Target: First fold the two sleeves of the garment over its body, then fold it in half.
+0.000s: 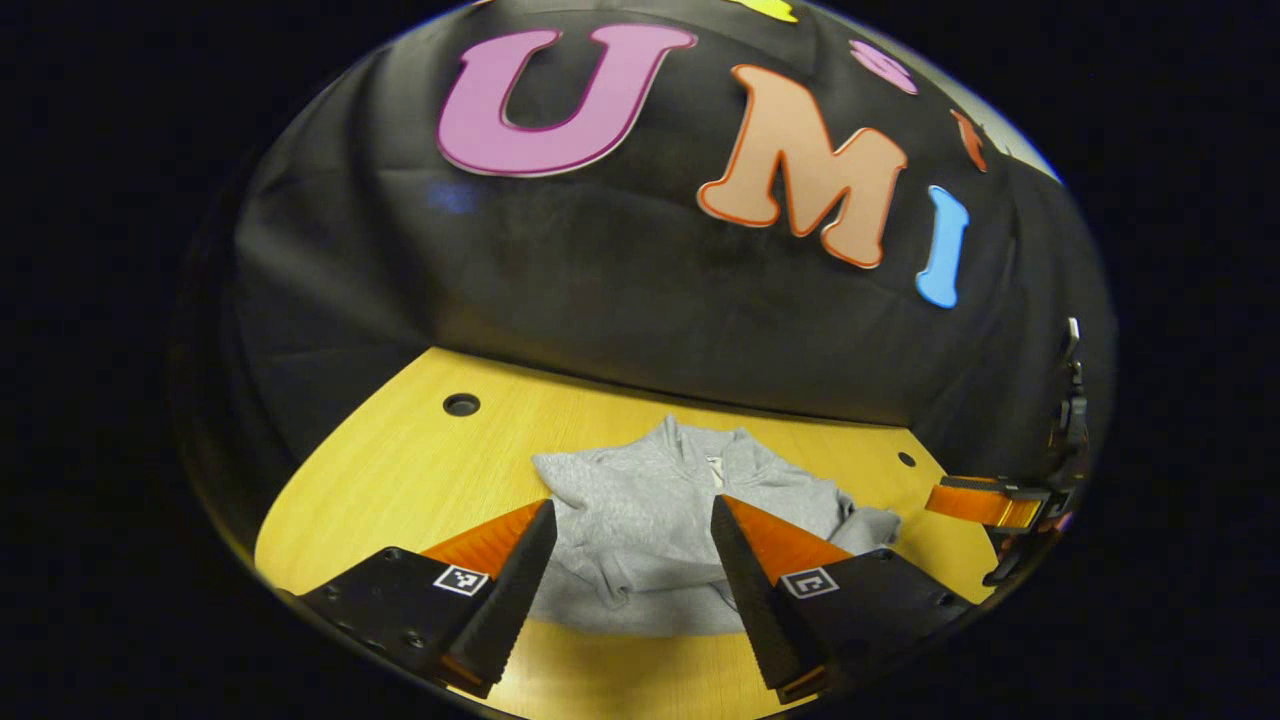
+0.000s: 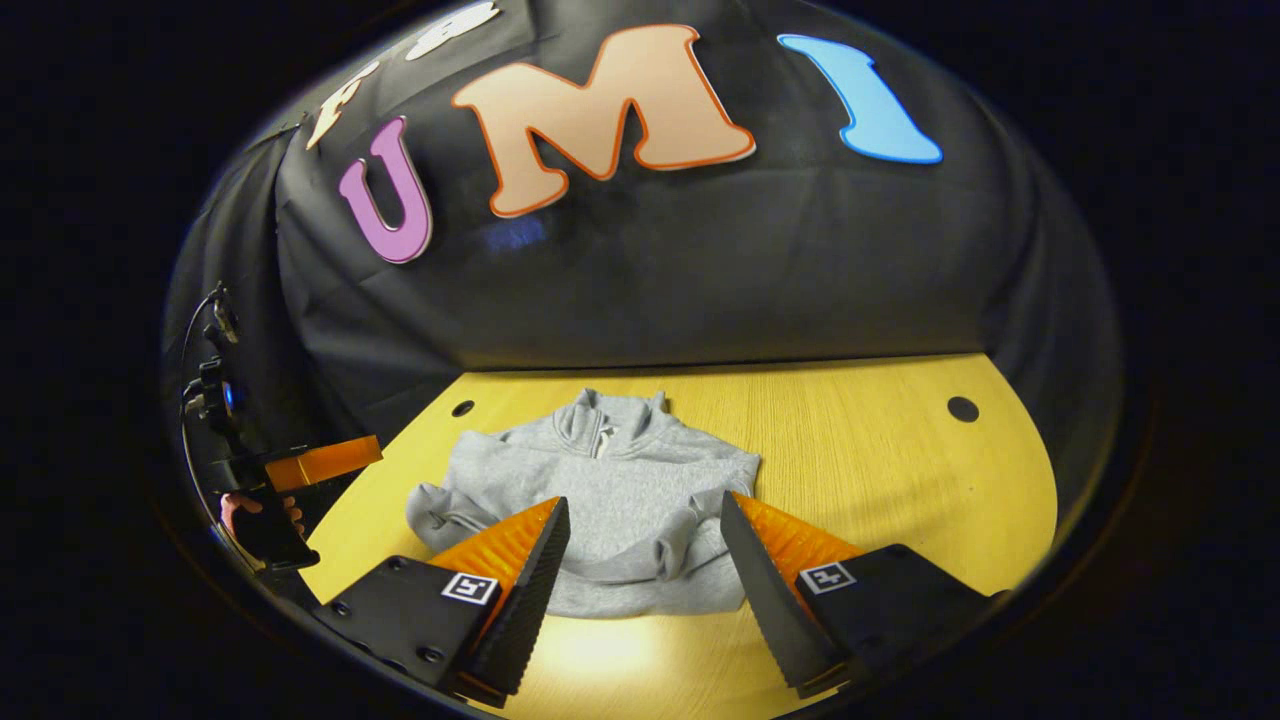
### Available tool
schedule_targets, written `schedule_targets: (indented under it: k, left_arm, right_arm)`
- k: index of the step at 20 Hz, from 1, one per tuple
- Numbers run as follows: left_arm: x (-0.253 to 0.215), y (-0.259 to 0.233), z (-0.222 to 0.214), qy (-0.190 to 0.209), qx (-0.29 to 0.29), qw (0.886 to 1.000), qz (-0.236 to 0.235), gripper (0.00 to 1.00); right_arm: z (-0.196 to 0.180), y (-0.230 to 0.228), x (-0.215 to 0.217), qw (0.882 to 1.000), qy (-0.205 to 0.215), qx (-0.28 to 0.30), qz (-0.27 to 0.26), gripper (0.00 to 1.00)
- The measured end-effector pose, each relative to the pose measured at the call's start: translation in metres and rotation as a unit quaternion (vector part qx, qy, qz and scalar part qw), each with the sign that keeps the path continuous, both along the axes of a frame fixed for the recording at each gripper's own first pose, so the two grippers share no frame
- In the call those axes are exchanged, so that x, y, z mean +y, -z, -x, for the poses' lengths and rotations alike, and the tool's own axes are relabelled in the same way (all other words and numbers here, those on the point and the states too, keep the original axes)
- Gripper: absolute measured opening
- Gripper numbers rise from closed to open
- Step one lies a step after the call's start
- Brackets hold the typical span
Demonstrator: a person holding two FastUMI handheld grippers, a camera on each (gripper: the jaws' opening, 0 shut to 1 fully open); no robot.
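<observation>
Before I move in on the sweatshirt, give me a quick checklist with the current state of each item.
1. Left gripper open, nothing between its fingers: ok.
2. Right gripper open, nothing held: ok.
3. Sweatshirt on the table, collar away from the grippers: ok.
4. One sleeve folded over the body: ok.
5. Other sleeve folded over the body: not ok; it bunches at the side.
6. Folded in half: not ok.
</observation>
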State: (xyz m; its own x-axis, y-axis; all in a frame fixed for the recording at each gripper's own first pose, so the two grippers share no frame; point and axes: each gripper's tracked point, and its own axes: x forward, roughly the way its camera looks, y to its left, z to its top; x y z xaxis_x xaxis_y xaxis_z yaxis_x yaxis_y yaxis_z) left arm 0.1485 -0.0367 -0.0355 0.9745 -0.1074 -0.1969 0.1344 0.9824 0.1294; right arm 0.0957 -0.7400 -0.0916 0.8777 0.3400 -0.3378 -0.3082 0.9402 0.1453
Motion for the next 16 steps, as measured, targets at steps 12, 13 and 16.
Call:
schedule_targets:
  k: [12, 13, 16]
  left_arm:
    - [-0.023, -0.023, 0.133, 0.052, -0.027, 0.998, -0.012, 0.89]
    - [-0.022, -0.016, 0.138, 0.057, -0.027, 0.998, -0.004, 0.90]
    - [-0.023, 0.002, 0.151, 0.071, -0.010, 0.997, -0.006, 0.89]
  right_arm:
    - [0.144, -0.060, -0.029, 0.994, 0.059, -0.093, -0.005, 0.99]
    - [0.152, -0.056, -0.030, 0.993, 0.068, -0.096, -0.002, 0.99]
    - [0.175, -0.041, -0.029, 0.992, 0.091, -0.088, 0.004, 0.99]
